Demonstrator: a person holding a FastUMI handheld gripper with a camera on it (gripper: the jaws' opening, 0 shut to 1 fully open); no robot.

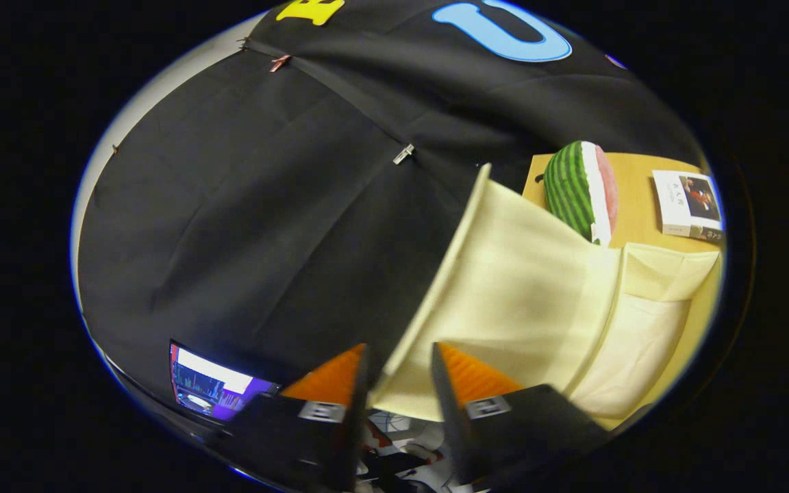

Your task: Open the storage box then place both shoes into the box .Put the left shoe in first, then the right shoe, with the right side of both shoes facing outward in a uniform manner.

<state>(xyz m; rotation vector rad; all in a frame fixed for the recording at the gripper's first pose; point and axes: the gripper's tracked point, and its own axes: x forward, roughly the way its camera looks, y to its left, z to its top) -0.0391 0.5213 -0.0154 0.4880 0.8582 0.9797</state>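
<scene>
I see a pale cream fabric storage box (648,335) with its matching cream lid flap (511,287) on a light tan wooden table (634,198). A watermelon-slice toy (579,188) shows dark and light green stripes, a white rind and pink flesh. A white booklet (685,202) carries a dark picture. A glowing screen (213,387) shows purple and white.

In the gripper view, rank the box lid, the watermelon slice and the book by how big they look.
1. Box lid, nipped at its edge by the claw; nearness inflates it.
2. Watermelon slice.
3. Book, close to the watermelon slice.
</scene>
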